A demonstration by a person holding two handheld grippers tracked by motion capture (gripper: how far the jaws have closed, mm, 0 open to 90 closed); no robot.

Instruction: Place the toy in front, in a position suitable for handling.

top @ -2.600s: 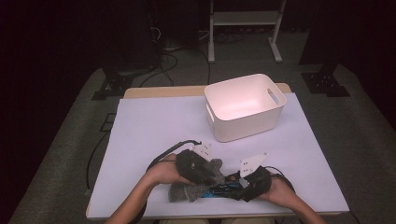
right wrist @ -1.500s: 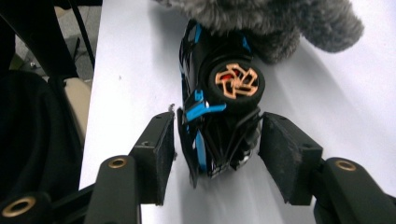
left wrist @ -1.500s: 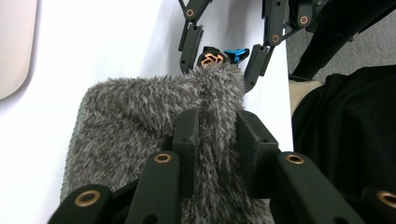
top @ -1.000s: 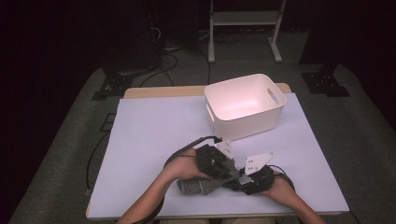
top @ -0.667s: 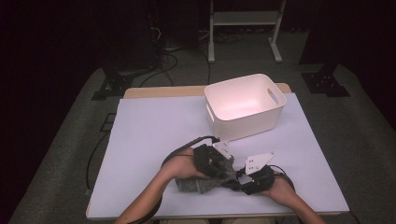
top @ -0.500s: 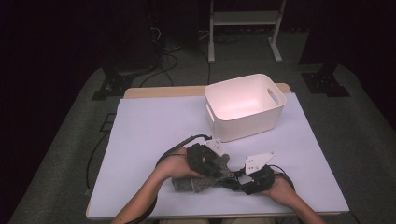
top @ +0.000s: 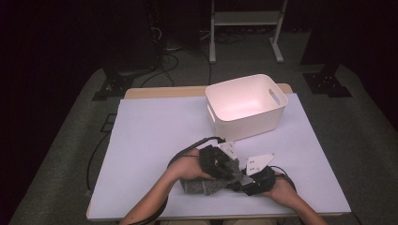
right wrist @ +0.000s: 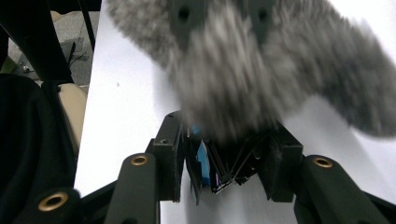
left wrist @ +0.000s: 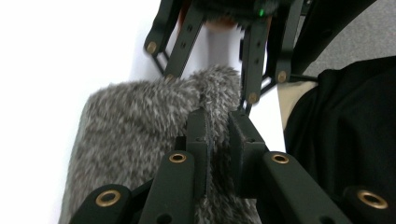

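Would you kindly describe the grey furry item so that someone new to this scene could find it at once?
Start at the white table and move from the white bin to the near edge, where the person's hands meet. The grey furry pouch lies there, pinched by the left gripper and held by the right gripper. It is the one soft, shaggy thing among hard black parts.

A white-covered table (top: 155,140) is being lit brightly, while a metal stand (top: 244,18) and grey floor (top: 70,140) are being left dim at the frame's top.
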